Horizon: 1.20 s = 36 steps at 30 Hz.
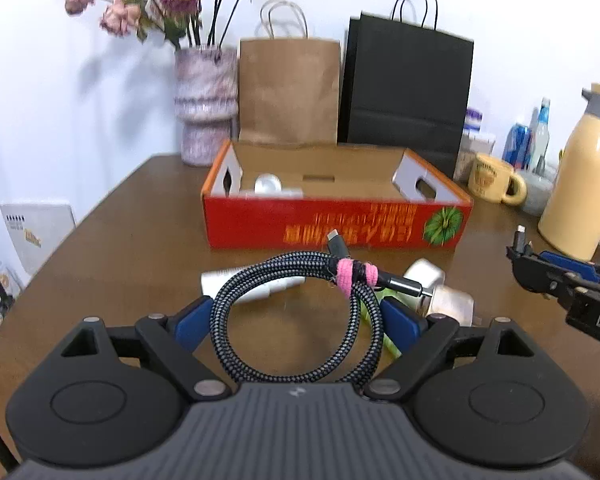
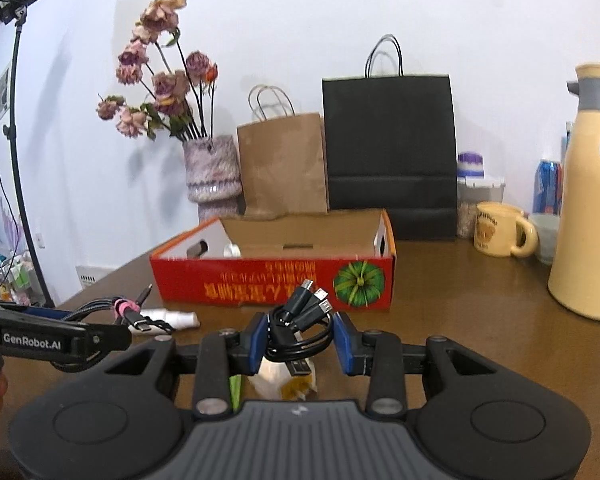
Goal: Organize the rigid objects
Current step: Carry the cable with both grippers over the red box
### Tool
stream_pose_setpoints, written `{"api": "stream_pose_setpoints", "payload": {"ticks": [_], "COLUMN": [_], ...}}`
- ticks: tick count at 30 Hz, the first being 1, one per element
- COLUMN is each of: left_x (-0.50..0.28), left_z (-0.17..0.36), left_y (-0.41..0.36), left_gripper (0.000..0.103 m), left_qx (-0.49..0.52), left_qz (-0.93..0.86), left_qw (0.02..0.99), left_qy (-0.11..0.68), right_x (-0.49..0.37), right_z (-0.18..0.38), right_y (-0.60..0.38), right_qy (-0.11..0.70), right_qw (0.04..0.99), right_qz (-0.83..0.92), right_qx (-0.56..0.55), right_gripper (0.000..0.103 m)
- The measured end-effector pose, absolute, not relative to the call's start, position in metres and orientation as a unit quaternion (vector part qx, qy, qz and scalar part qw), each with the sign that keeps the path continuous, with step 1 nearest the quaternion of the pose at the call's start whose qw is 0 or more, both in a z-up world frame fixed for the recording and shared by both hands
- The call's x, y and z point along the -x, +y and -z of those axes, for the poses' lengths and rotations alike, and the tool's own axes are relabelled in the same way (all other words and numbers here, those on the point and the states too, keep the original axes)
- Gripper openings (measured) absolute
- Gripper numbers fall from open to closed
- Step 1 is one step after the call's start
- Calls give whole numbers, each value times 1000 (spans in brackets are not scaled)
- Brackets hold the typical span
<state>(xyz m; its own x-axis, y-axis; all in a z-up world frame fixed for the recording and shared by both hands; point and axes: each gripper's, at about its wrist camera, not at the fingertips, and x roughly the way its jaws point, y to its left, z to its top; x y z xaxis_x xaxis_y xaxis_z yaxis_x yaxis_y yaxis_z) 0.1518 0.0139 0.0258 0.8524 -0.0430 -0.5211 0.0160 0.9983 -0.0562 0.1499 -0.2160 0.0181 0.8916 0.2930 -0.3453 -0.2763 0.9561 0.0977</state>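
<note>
Before the red box (image 1: 336,226) rim, both cable-laden claws, tabletop (image 1: 132,248) between.

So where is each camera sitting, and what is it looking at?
Left wrist: sits on the left gripper, looking across the table at the red box; its fingers hold a braided cable, and the right gripper pokes in.
Right wrist: sits on the right gripper, facing the same box; its fingers hold a black cable, and the left gripper shows.
Both share the box, vase, bags, mug and flask.
</note>
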Motion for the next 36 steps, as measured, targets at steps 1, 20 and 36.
{"api": "stream_pose_setpoints", "payload": {"ticks": [1, 20, 36], "left_x": [-154, -223, -303], "left_z": [-30, -75, -69], "left_y": [13, 1, 4], "left_gripper": [90, 90, 90], "left_qx": [26, 73, 94], "left_qz": [16, -7, -42], "left_qw": [963, 976, 971], "left_qy": [267, 207, 214], "right_x": [-153, -220, -306], "right_z": [-22, -66, -62], "right_y": [-215, -198, -189], "right_qy": [177, 140, 167], "right_qw": [973, 979, 975], "right_qz": [-147, -149, -143], "right_qx": [-23, -26, -41], "right_gripper": [35, 35, 35]}}
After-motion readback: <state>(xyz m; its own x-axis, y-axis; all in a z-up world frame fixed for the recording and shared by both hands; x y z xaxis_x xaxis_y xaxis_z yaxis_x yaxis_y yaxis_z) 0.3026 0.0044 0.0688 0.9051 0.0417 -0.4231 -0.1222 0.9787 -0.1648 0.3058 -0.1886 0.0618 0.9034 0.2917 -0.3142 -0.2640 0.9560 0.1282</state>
